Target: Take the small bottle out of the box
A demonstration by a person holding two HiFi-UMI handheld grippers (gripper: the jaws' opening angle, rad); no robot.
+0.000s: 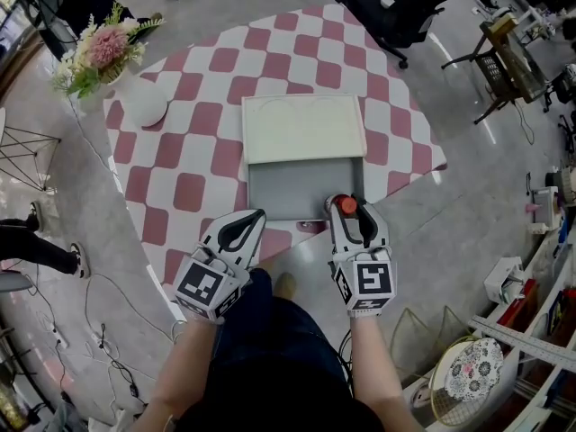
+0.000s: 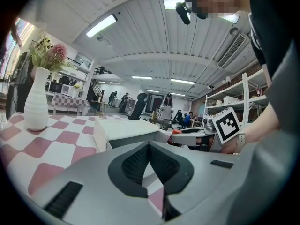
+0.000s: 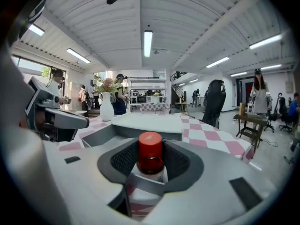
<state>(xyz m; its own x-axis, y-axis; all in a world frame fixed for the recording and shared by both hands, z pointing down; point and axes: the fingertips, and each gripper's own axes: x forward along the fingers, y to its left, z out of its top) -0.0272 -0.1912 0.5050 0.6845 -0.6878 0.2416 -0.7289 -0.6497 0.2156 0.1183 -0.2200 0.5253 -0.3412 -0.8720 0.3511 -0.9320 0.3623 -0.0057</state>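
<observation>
The box lies on the checkered cloth with its white lid point(image 1: 301, 129) slid back off the grey tray point(image 1: 288, 187). The small bottle point(image 1: 346, 205), red-capped, stands at the tray's front right corner. My right gripper point(image 1: 353, 209) is around it. In the right gripper view the bottle point(image 3: 150, 156) is upright between the jaws of the right gripper point(image 3: 150, 165), with mesh pad showing on both sides of it, so the pads are not pressing. My left gripper point(image 1: 255, 216) is shut and empty, left of the box's front edge, over the cloth. Its tips point(image 2: 149, 146) meet in its own view.
A white vase of flowers point(image 1: 144, 102) stands at the table's back left. The table's front edge runs just under both grippers. A black office chair point(image 1: 396, 7) is beyond the table, and shelves and clutter line the right side of the room.
</observation>
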